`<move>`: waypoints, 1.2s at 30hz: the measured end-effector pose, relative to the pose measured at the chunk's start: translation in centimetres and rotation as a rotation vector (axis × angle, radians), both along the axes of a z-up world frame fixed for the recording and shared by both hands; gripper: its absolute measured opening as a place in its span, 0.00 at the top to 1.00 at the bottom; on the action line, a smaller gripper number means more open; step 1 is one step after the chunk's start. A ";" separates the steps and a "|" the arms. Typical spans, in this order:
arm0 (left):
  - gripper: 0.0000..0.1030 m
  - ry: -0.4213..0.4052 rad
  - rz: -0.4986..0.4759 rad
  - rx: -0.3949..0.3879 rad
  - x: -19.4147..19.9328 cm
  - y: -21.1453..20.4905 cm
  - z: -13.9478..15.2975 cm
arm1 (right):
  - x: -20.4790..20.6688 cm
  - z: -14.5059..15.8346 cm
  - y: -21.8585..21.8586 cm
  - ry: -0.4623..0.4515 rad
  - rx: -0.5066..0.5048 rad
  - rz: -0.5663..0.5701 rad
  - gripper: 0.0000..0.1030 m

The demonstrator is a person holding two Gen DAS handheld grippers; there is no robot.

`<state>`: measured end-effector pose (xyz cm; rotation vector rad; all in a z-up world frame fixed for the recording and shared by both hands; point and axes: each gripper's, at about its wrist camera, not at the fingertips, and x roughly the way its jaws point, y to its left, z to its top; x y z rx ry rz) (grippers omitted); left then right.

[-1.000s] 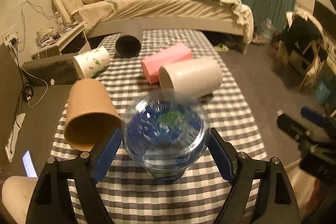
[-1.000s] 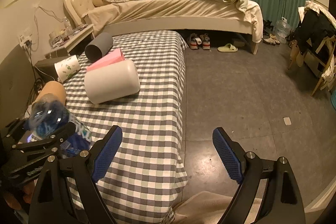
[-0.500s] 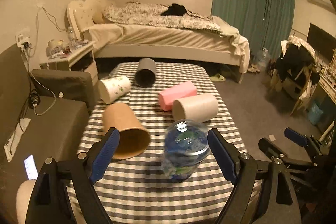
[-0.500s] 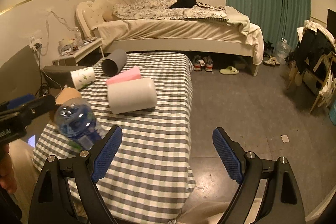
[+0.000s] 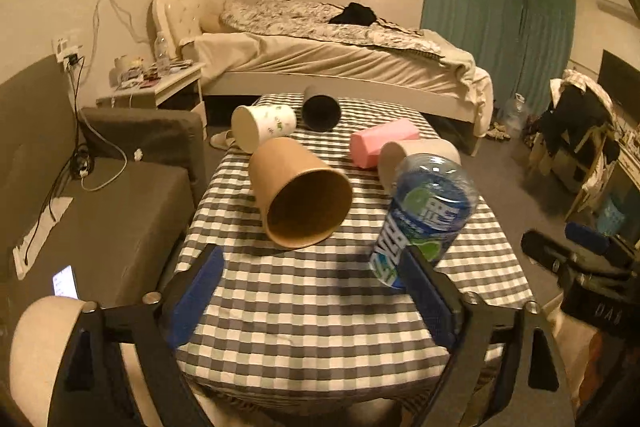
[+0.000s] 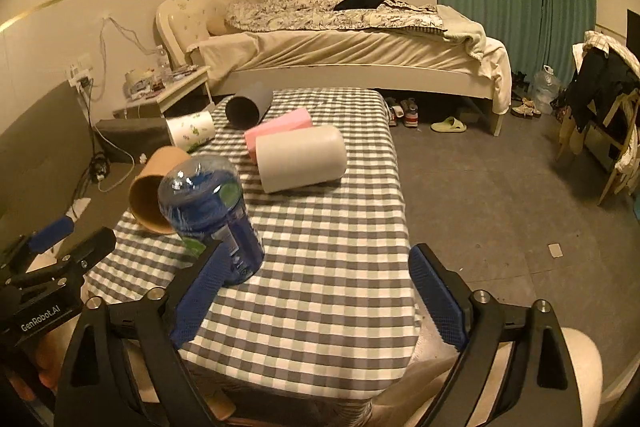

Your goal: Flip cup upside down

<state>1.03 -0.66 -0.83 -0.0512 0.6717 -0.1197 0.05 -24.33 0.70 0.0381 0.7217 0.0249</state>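
Observation:
On the checked table [image 5: 320, 311] a clear bottle with a blue label [image 5: 426, 215] [image 6: 212, 203] stands with its domed end up. Behind it several cups lie on their sides: a brown paper cup [image 5: 296, 187] [image 6: 154, 187] with its mouth toward me, a white printed cup [image 5: 264, 127], a dark cup [image 5: 320, 107], a pink one [image 5: 384, 143] and a pale grey one [image 6: 300, 159]. My left gripper [image 5: 312, 293] is open at the near edge, holding nothing, its right finger just in front of the bottle. My right gripper [image 6: 318, 295] is open and empty, to the right of the bottle.
A grey sofa [image 5: 104, 211] with a lit phone [image 5: 65, 281] runs along the table's left side. A bed [image 6: 360, 47] and a nightstand [image 5: 160, 87] stand behind the table. Bare floor [image 6: 500, 195] and a chair with clothes [image 6: 600, 99] lie to the right.
My left gripper, which had its open fingers around the bottle, has drawn back and up, leaving the bottle standing on the table. The right gripper has also swung to face the table.

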 end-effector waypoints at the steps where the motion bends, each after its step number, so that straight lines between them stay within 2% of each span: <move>1: 0.09 -0.005 0.008 -0.005 0.1 0.2 0.0 | 0.2 -0.3 0.4 0.007 -0.012 0.008 0.09; 11: 0.08 0.025 0.022 -0.015 0.5 0.9 -0.7 | 0.3 -1.4 2.6 0.003 -0.080 0.064 0.06; 36: 0.08 0.009 0.037 -0.005 0.0 1.3 -0.5 | 0.2 -1.1 2.3 0.000 -0.090 0.048 0.06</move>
